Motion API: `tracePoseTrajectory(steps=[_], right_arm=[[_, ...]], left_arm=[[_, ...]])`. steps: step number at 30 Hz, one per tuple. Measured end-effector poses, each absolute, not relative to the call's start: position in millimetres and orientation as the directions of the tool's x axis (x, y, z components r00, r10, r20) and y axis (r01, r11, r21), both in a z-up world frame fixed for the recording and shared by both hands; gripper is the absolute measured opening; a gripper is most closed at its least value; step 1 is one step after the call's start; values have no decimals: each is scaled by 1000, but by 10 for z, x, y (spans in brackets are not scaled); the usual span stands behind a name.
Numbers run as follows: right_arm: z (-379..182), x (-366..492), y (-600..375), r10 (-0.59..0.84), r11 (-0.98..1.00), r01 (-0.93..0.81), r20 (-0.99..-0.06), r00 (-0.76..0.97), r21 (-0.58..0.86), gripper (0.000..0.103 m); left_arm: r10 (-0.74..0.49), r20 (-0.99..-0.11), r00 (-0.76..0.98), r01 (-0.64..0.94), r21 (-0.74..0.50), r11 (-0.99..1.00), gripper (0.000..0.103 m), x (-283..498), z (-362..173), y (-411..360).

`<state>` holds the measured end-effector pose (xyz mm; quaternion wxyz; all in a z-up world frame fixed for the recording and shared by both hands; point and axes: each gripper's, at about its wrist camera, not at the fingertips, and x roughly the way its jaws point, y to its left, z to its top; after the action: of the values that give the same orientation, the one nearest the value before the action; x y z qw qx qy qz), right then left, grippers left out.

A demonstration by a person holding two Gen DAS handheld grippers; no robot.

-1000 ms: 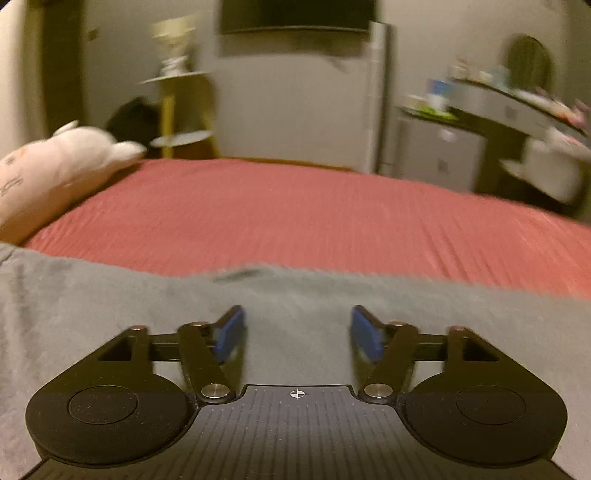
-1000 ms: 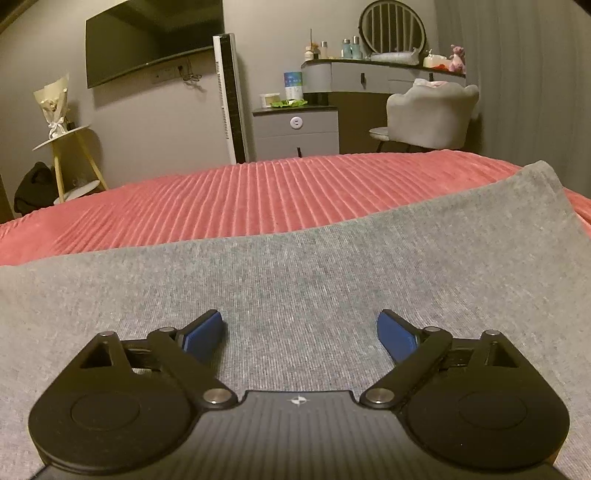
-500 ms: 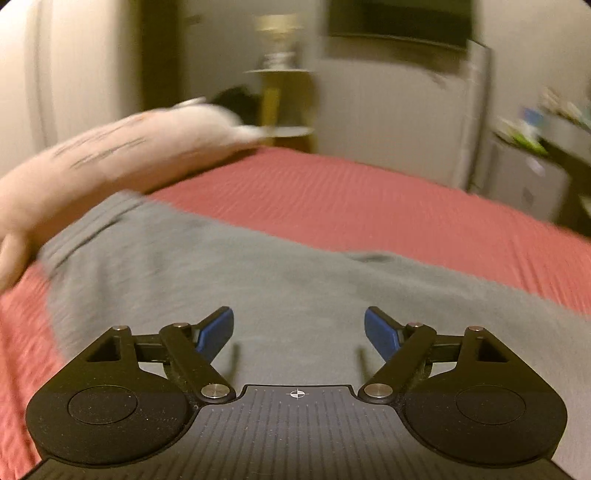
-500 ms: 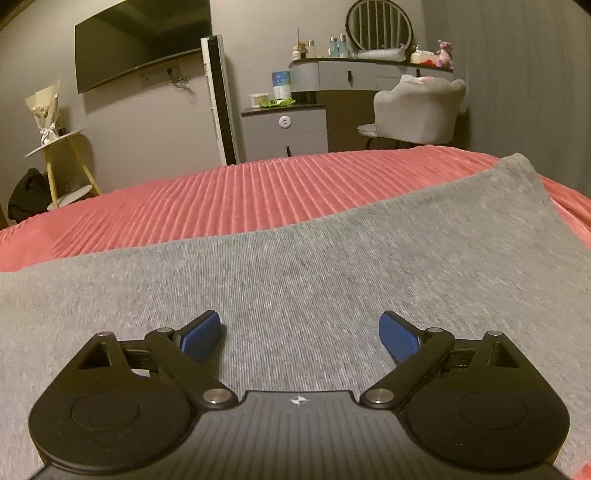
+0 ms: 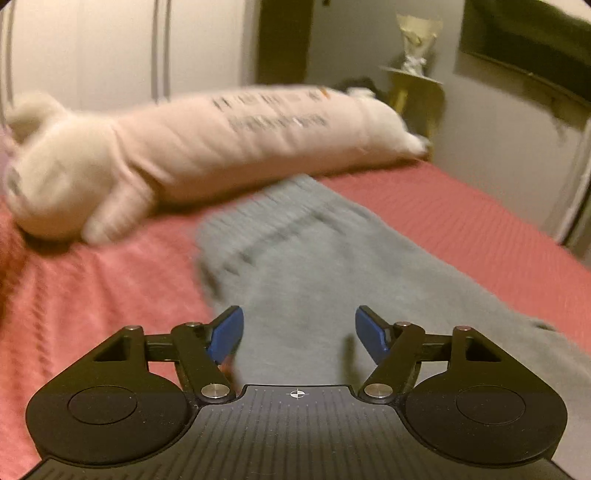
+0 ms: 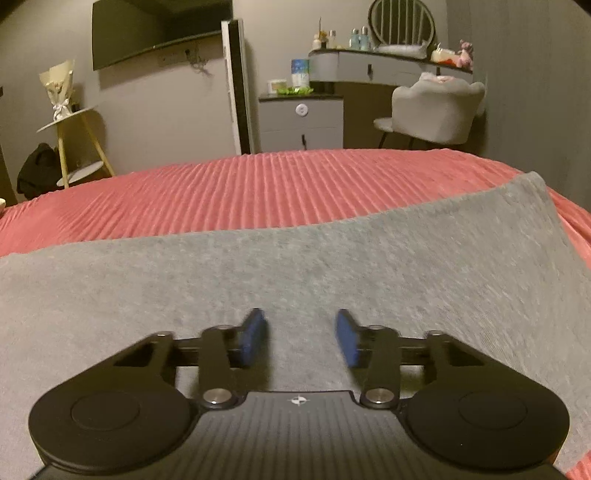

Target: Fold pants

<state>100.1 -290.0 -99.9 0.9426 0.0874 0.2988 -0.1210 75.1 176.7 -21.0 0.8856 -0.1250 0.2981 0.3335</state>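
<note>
Both tongs, L (image 5: pixel 299 328) & R (image 6: pixel 300 334), agape, empty, over grey pants (image 6: pixel 295 273).

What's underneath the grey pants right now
The grey pants lie flat on the red ribbed bedspread, which shows all around them. Anything between them is hidden by the fabric.

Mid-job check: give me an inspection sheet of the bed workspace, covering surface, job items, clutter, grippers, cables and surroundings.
Surface: red ribbed bedspread, bed fully covered.
Job's things: grey knit pants spread flat; ribbed waistband end near the plush.
Clutter: long pale pink plush toy lying on the bed beyond the waistband.
Grippers: left gripper open over the pants; right gripper open, narrower gap, over the pants.
Cables: nothing seen.
Surroundings: wall-mounted television, grey vanity desk, grey upholstered chair, yellow side table.
</note>
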Motion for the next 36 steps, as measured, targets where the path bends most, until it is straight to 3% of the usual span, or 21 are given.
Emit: tracePoseTrajectory(steps=[3, 7, 12, 16, 22, 24, 26, 27, 29, 34, 36], right_arm=[[-853, 1202, -2811, -60, 952, 224, -594, 802, 207, 36], [-701, 1608, -2512, 80, 948, 125, -599, 797, 294, 36], [-661, 2145, -1986, 301, 913, -22, -635, 711, 408, 37], [-609, 2480, -1682, 399, 884, -96, -631, 665, 458, 50], [-716, 2816, -1511, 402, 895, -88, -705, 585, 437, 53], [-722, 2717, -1466, 356, 928, -139, -710, 607, 346, 36], [-709, 2590, -1452, 232, 972, -141, -721, 653, 186, 25], [-710, 2526, -1480, 154, 988, -107, -720, 676, 111, 24], [-659, 2329, -1614, 39, 999, -17, -691, 722, 38, 24], [-677, 1599, -2146, 107, 982, 29, -666, 738, 189, 27], [-764, 1331, -2486, 37, 978, 118, -692, 721, 175, 40]], left_arm=[[538, -600, 592, -671, 2, 742, 79, 724, -248, 1845], [438, -722, 535, -678, -57, 733, 80, 758, -492, 2025], [420, -727, 544, -690, -104, 716, 86, 720, -515, 2115], [416, -725, 549, -686, -108, 719, 87, 722, -542, 2128], [425, -714, 557, -685, -105, 721, 83, 734, -544, 2145], [431, -708, 560, -678, -93, 729, 80, 762, -550, 2134], [437, -706, 558, -674, -78, 734, 80, 784, -556, 2119], [438, -706, 557, -674, -76, 735, 80, 788, -558, 2120], [436, -706, 558, -676, -82, 732, 81, 785, -566, 2128], [430, -704, 566, -689, -117, 715, 83, 730, -555, 2156], [426, -703, 569, -694, -134, 707, 84, 694, -541, 2168]])
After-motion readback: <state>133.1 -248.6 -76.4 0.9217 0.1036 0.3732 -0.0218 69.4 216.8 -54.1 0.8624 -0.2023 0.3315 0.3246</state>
